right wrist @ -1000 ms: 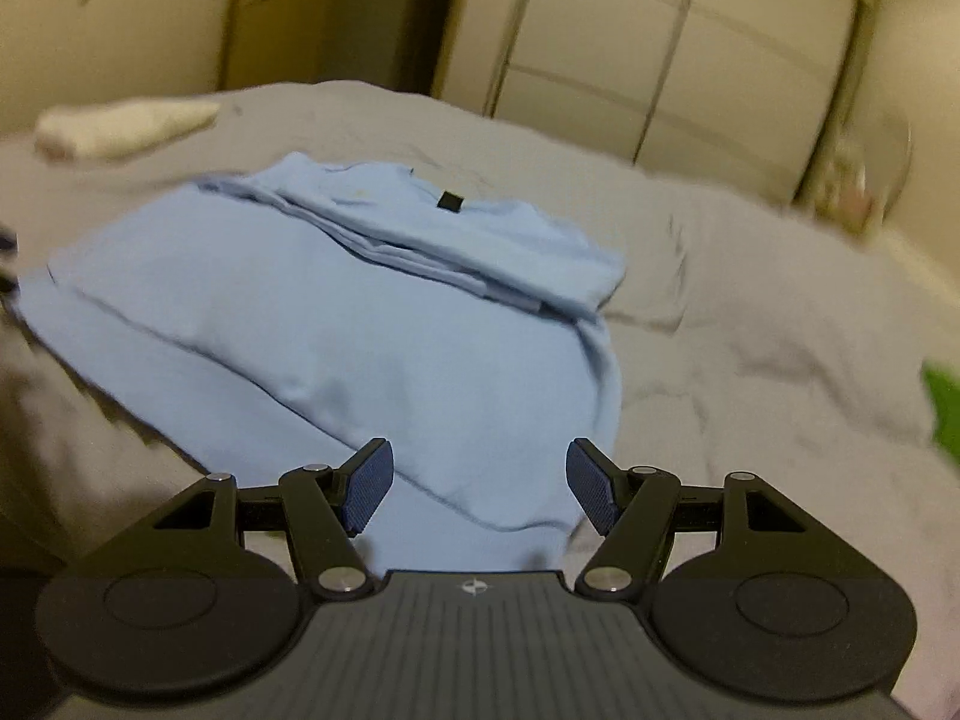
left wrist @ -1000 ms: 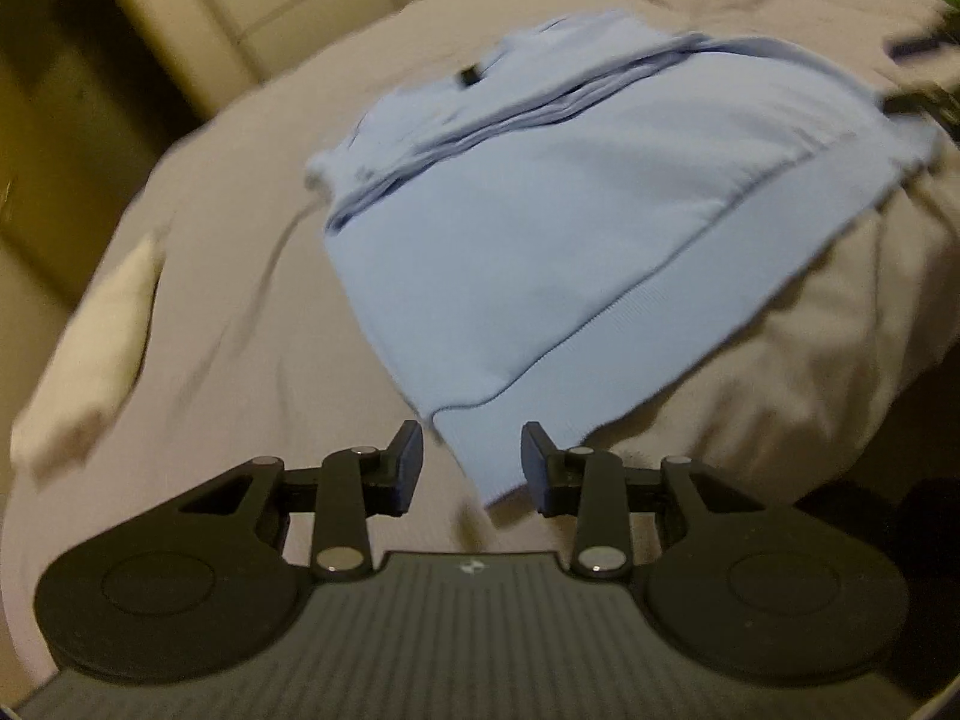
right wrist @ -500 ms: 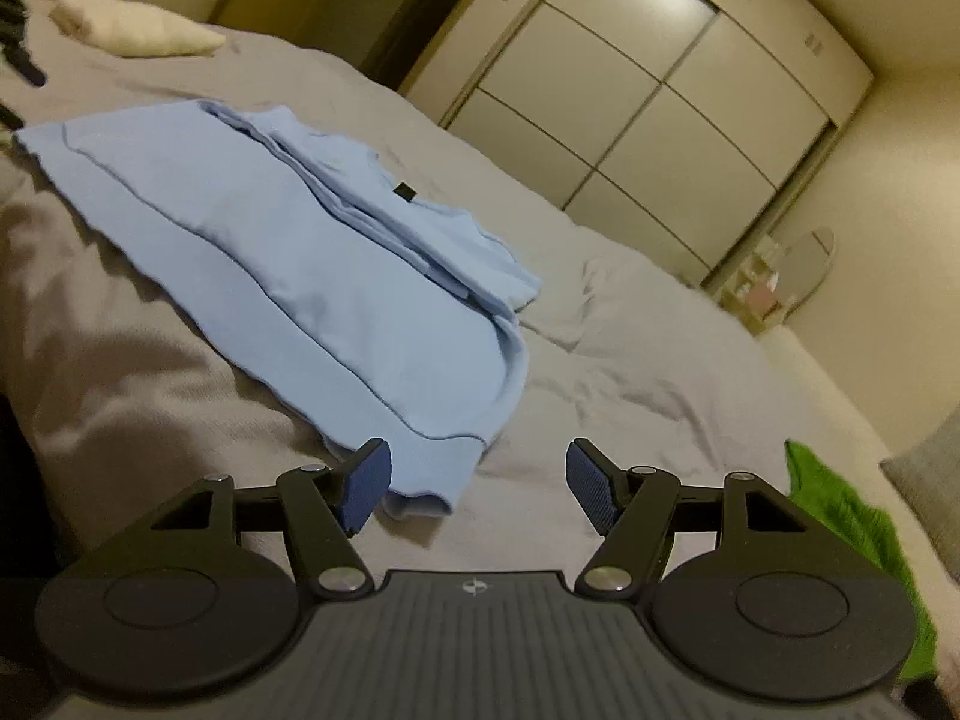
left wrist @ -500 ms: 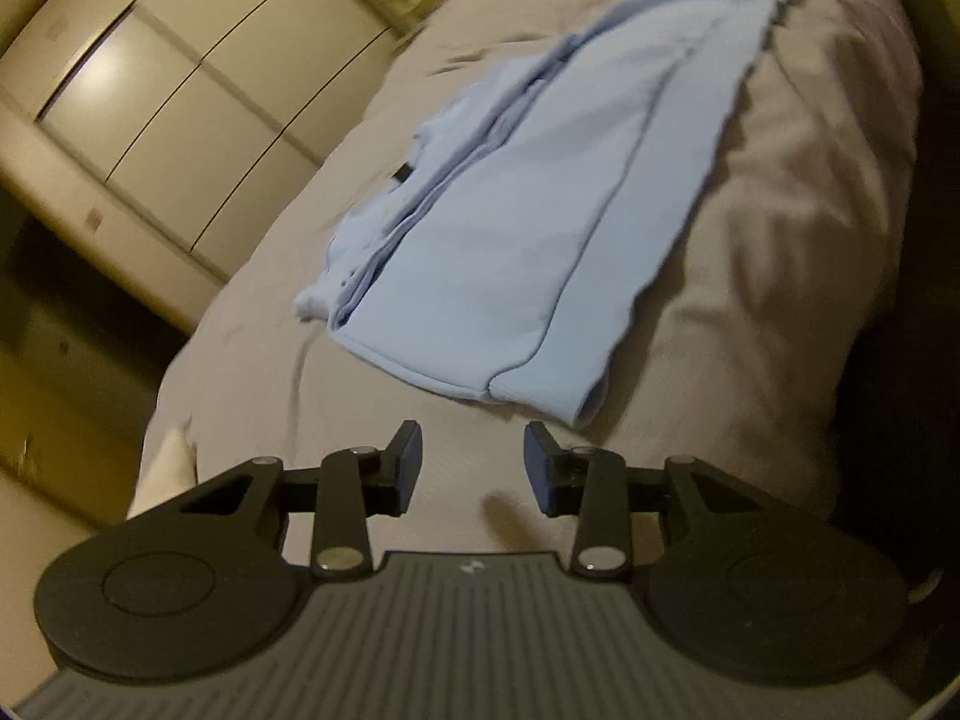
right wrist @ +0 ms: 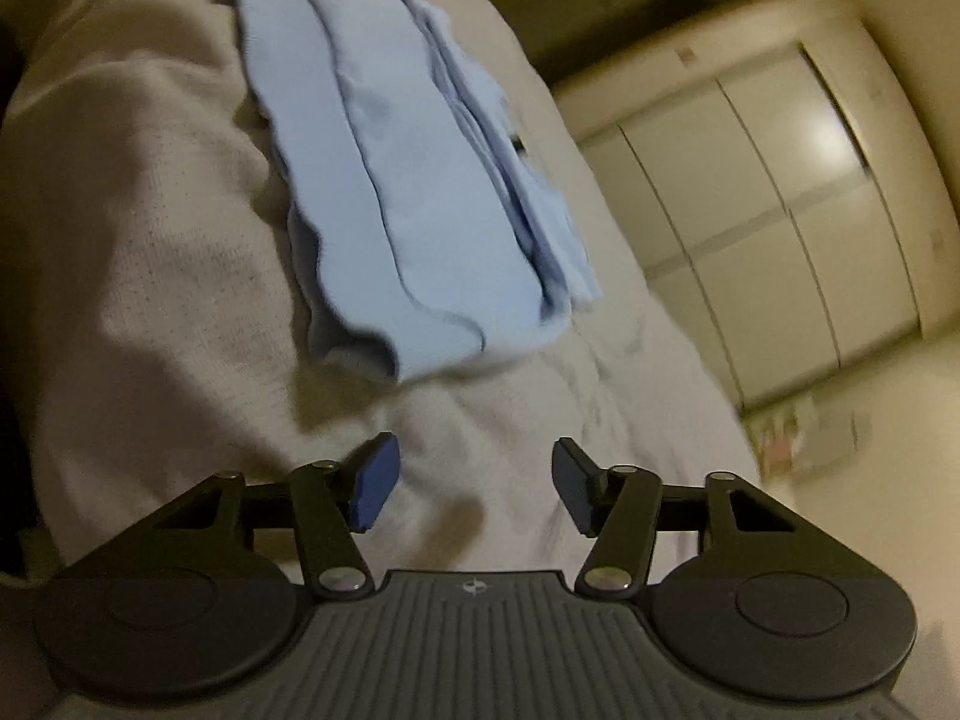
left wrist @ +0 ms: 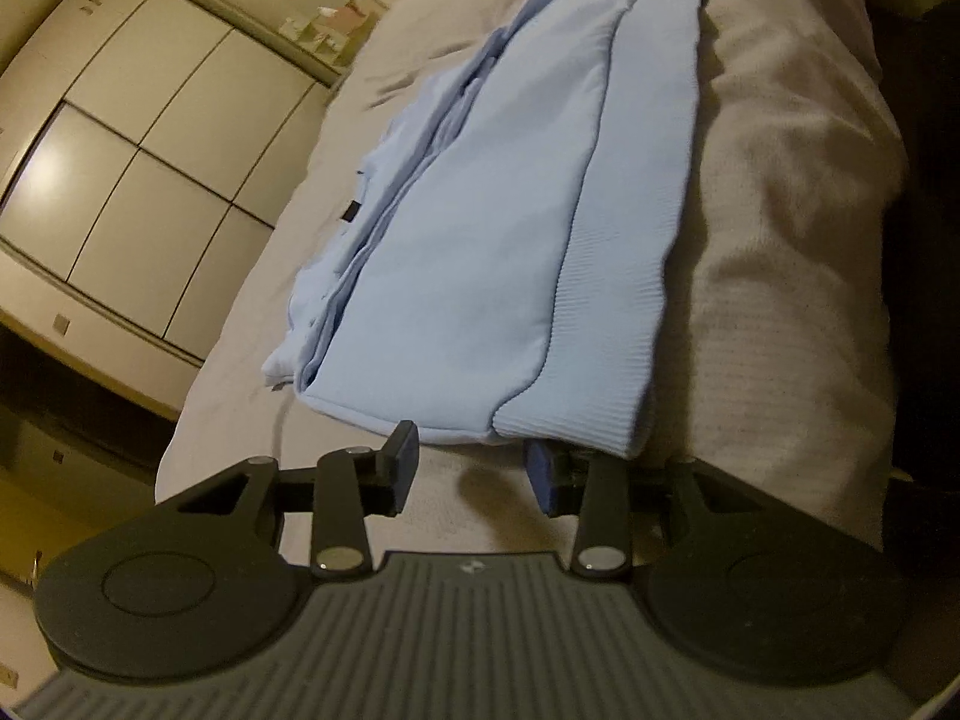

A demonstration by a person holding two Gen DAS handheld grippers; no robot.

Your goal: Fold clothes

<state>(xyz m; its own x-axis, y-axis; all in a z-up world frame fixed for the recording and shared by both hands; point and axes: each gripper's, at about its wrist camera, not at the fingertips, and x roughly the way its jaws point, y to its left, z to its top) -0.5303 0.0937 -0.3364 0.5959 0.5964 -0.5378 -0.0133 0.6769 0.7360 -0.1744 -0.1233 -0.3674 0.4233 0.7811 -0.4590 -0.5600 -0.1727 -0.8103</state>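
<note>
A light blue sweatshirt [left wrist: 480,252] lies partly folded on the grey bed, its ribbed hem toward the bed's edge. My left gripper [left wrist: 474,471] is open at the sweatshirt's near corner, and the hem corner hangs over the tip of its right finger. In the right wrist view the same sweatshirt [right wrist: 414,180] stretches away from its other end. My right gripper [right wrist: 474,483] is open over bare blanket, a short way from the garment's curled near corner, with nothing between its fingers.
The grey blanket [left wrist: 780,276] drops off at the bed's edge on the right of the left view. Cream wardrobe doors [left wrist: 132,138] stand beyond the bed, also wardrobe doors [right wrist: 780,228] in the right view. A shelf with small items [left wrist: 324,18] sits by the wall.
Both grippers have dropped low and rolled sideways toward opposite ends of the sweatshirt. The left one now reaches the hem corner; the right one is closer to its end. Both stay open.
</note>
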